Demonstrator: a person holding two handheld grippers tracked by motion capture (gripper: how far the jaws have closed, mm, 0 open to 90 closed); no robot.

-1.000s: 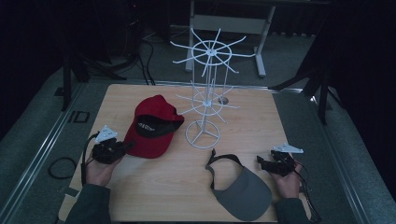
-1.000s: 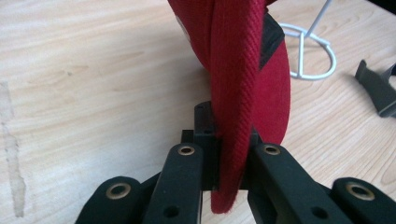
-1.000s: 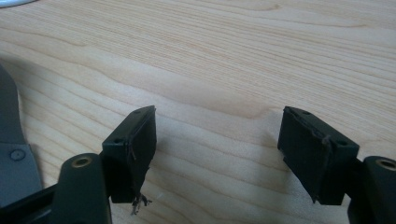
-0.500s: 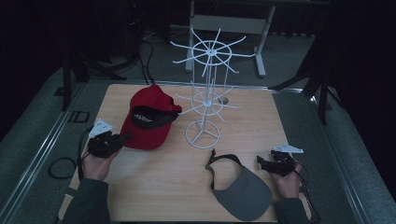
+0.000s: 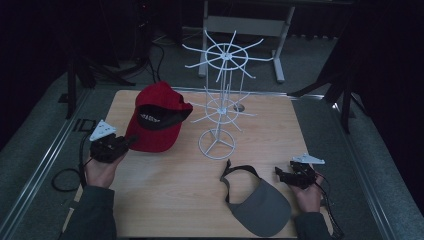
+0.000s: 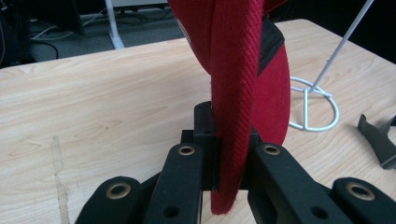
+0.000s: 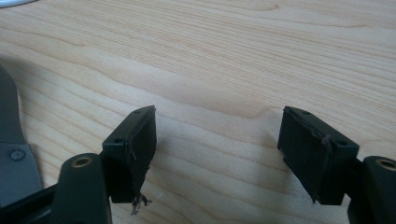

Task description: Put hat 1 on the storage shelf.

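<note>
A red cap with a black inner band hangs tilted above the left of the wooden table. My left gripper is shut on the brim. In the left gripper view the red brim's edge stands upright, pinched between the black jaws of that gripper. A grey visor lies flat at the front right. My right gripper rests just right of the visor, apart from it. In the right gripper view this gripper is open over bare wood, with the visor's edge at its left.
A white wire display rack with radiating arms stands at the table's middle, its ring base close to the right of the cap. The visor's strap lies beyond it. Cables and stand legs sit on the floor behind.
My left gripper has risen with the red cap, which has come off the table and tipped up toward the rack. The right gripper and visor have not moved.
</note>
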